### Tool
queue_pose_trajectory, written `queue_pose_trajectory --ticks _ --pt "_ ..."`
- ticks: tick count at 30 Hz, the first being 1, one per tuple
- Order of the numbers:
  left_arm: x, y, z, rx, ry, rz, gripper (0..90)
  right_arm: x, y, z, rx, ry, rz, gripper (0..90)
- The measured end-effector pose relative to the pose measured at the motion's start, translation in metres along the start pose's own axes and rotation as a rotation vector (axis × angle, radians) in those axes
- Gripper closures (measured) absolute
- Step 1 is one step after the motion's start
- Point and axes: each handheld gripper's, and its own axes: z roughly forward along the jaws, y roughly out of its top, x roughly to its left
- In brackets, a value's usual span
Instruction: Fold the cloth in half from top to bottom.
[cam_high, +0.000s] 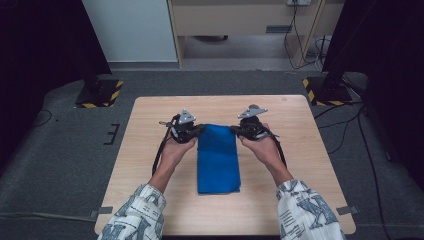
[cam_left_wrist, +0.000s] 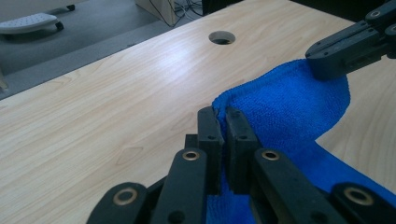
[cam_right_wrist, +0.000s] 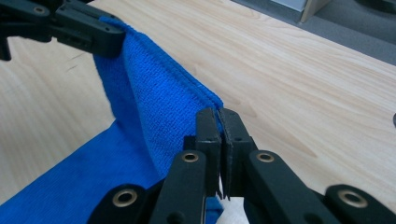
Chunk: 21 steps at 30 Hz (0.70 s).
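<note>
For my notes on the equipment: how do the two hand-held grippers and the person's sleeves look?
Both the left gripper and the right gripper are black, with jointed jaws carrying brass-coloured pivots, a grey three-cornered plate on top and a trailing black cable. The sleeves are white with a blue-grey pattern.

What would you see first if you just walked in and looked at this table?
The bright blue cloth in the middle of the wooden table catches the eye first. Its far end is pinched at both corners, by the left gripper on one side and the right gripper on the other, fingers shut tight on the edge, which is lifted off the table.
</note>
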Motion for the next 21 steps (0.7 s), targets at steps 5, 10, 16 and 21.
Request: queue_pose_trajectory --ticks 5,10,16,21 --pt "-0.013 -0.009 -0.009 -0.004 -0.019 0.022 86.5 0.008 -0.013 -0.007 0.001 0.009 -0.007 88.1" --pt "-0.020 -0.021 -0.019 -0.003 -0.040 0.029 86.4 0.016 -0.023 -0.016 -0.011 0.028 -0.020 88.0" --pt "-0.029 -0.029 -0.027 -0.001 -0.064 0.030 86.3 0.030 -0.036 -0.024 -0.002 0.056 -0.050 88.0" --pt "-0.040 -0.035 -0.034 0.001 -0.085 0.035 86.2 0.034 -0.046 -0.029 -0.008 0.067 -0.049 87.9"
